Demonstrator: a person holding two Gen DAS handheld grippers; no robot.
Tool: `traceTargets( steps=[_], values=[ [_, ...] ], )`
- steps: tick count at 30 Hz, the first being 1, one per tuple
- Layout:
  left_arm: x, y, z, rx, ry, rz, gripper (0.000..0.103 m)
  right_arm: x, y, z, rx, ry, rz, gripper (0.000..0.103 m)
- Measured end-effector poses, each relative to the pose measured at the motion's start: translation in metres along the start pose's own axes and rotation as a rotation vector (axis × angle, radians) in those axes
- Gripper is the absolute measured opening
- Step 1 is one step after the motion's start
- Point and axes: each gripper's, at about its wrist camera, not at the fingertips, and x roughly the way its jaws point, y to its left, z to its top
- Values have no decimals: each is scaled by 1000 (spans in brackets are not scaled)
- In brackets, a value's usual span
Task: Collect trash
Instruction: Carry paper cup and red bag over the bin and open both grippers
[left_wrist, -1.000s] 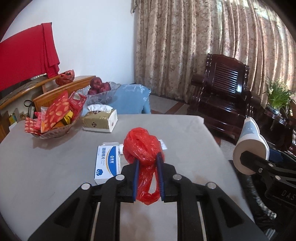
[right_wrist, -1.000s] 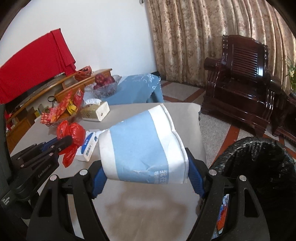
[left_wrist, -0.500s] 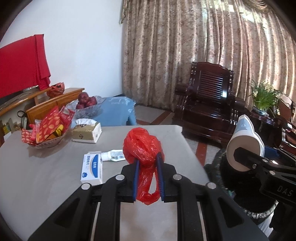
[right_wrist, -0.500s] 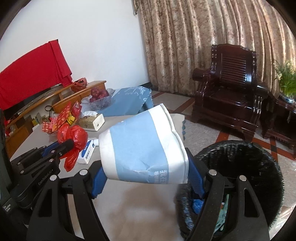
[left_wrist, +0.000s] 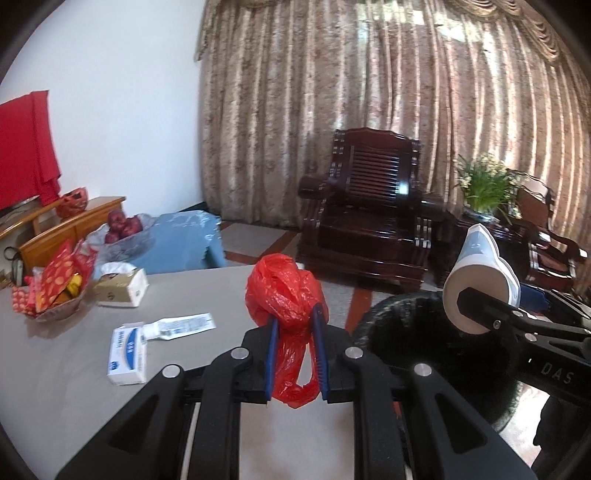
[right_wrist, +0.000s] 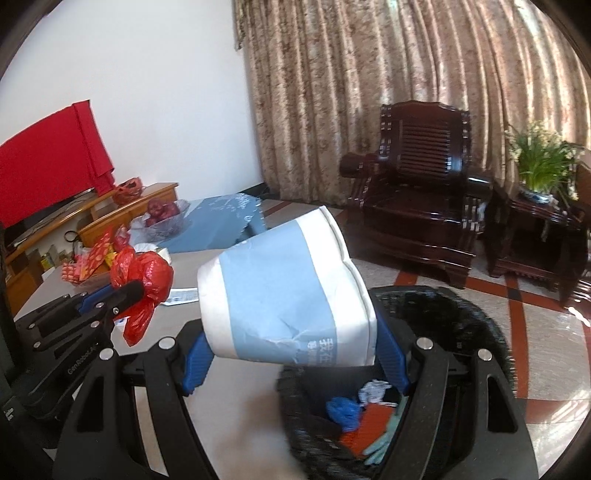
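Two loads of trash carried toward the bin, both pinched between closed jaws

The left gripper (left_wrist: 294, 334) has its jaws closed narrow on the red plastic bag (left_wrist: 282, 295), soft, light and slippery, probably best held at its bunched neck as here; the right gripper (right_wrist: 291, 360) has its jaws set wide across the paper cup (right_wrist: 284, 291), light and crushable, already dented; the cup hangs at the near-left rim of the black bin (right_wrist: 476, 317); only the right wrist view shows rubbish inside it; only the left shows the box (left_wrist: 127, 350) and tube (left_wrist: 181, 325) on the worktop (left_wrist: 66, 369).
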Motion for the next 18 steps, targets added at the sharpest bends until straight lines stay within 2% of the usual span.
traceTargets(
  steps=[12,18],
  values=[
    [34,-70,-3,74,41,-144,17,-5,-66,-17,60,9,-122,72],
    [54,-96,-9,99,69,-191,17,2,-92,-29,78,35,-169,72]
  ],
)
